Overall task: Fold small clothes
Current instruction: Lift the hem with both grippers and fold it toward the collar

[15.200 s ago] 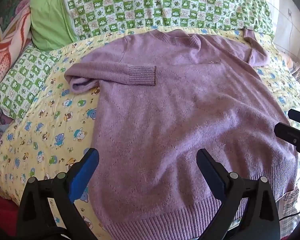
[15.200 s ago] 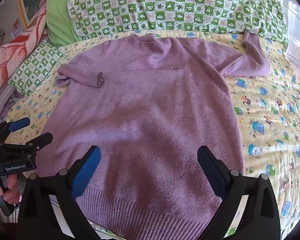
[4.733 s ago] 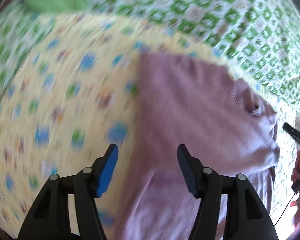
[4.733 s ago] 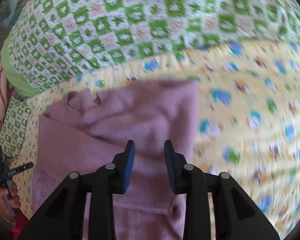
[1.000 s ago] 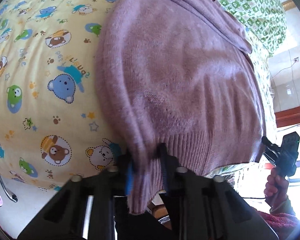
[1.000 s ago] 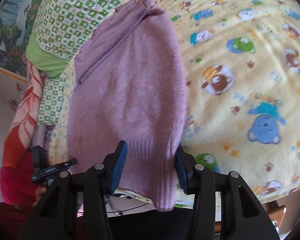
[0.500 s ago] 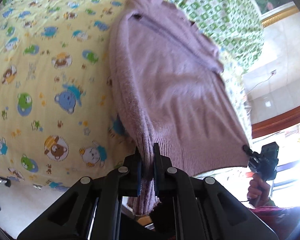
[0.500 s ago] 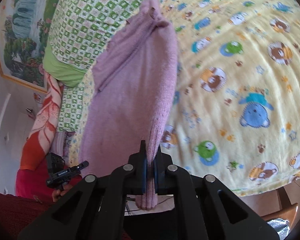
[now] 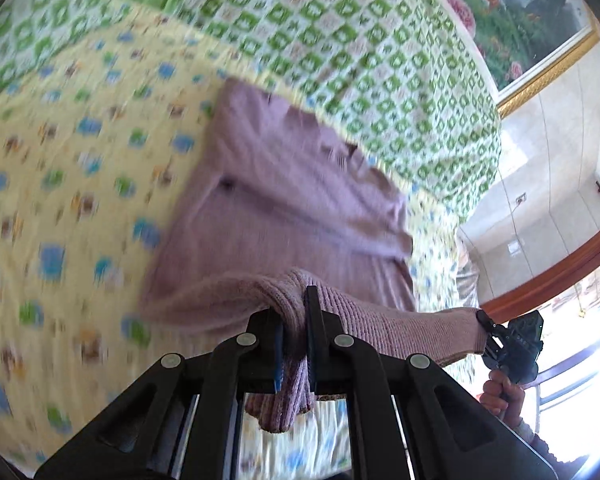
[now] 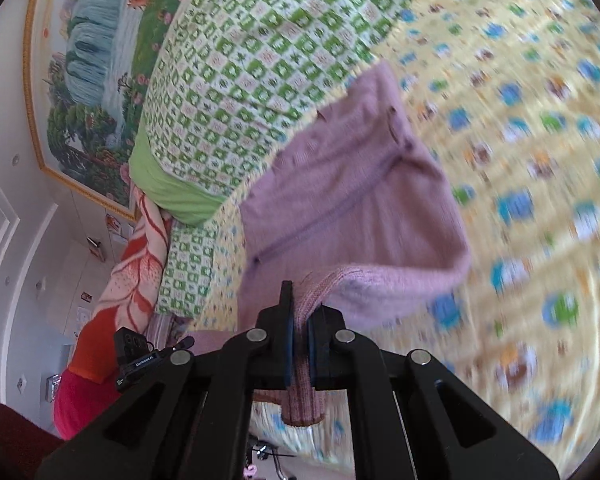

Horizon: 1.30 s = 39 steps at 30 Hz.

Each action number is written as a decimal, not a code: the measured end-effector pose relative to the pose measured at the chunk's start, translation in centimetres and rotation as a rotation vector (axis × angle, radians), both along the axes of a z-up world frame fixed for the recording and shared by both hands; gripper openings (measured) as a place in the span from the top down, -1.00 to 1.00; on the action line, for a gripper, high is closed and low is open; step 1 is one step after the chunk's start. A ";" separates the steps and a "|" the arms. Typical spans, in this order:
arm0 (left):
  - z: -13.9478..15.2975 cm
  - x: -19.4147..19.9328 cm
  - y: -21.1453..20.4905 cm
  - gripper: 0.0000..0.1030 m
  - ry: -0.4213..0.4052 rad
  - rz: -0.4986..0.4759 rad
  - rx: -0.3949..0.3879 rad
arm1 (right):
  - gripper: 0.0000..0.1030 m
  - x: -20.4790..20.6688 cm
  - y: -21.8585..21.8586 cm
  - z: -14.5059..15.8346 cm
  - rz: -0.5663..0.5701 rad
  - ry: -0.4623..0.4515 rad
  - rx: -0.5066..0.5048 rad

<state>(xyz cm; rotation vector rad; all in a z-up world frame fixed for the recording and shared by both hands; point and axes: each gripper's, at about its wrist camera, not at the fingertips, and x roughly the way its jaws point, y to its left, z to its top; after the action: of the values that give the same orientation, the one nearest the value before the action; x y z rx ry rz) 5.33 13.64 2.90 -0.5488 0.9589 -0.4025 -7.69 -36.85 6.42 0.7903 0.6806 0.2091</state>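
the left gripper (image 9: 294,320) clamps the purple sweater (image 9: 284,208) hem. the right gripper (image 10: 298,322) pinches its other corner above the bed (image 10: 540,160).

Bed covered by yellow sheet (image 9: 60,184) printed with small blue, green and brown cartoon animals; print blurred in both views. Along the head of the bed, a green-and-white checked quilt (image 9: 340,40) lying bunched; a plain lime-green pillow (image 10: 168,188) tucked under its end. Just beside that, a smaller checked pillow (image 10: 188,264), then an orange-and-cream leaf-patterned blanket (image 10: 128,280) hanging off the bed's side, with a red cloth (image 10: 80,400) below it. On the wall above the bed, a landscape painting (image 10: 92,52) with waterfall, trees and pink flowers, in a gold frame. Pale tiled wall (image 9: 540,184) to one side, with a small outlet plate and cord. Reddish-brown wooden door frame (image 9: 560,264), bright daylight past it.
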 end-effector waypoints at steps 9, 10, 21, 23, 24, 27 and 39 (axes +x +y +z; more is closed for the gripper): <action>2.0 13.7 -1.9 0.88 -0.049 0.043 0.071 | 0.88 12.7 -3.1 1.6 -0.040 -0.012 -0.088; 2.0 15.5 -2.2 0.88 -0.052 0.047 0.078 | 0.88 13.9 -3.5 1.6 -0.043 -0.014 -0.092; -1.2 28.6 -4.7 0.88 -0.008 0.072 0.124 | 0.88 26.3 -7.5 -0.3 -0.068 0.049 -0.144; -2.1 30.7 -4.8 0.88 0.002 0.079 0.132 | 0.88 28.1 -8.4 -1.2 -0.072 0.066 -0.148; -2.4 31.3 -4.8 0.88 0.007 0.081 0.136 | 0.88 28.8 -8.8 -1.7 -0.075 0.075 -0.150; -4.2 33.7 -4.9 0.88 0.036 0.092 0.153 | 0.88 31.0 -9.9 -3.4 -0.081 0.110 -0.160; -6.8 36.0 -3.5 0.69 0.118 0.113 0.093 | 0.82 33.3 -11.9 -6.3 -0.116 0.226 -0.068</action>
<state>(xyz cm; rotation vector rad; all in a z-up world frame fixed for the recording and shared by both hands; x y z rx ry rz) 41.33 10.12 -3.94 -0.5437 1.0490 -0.2254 25.59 -48.76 0.10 0.7923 0.8470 -0.0096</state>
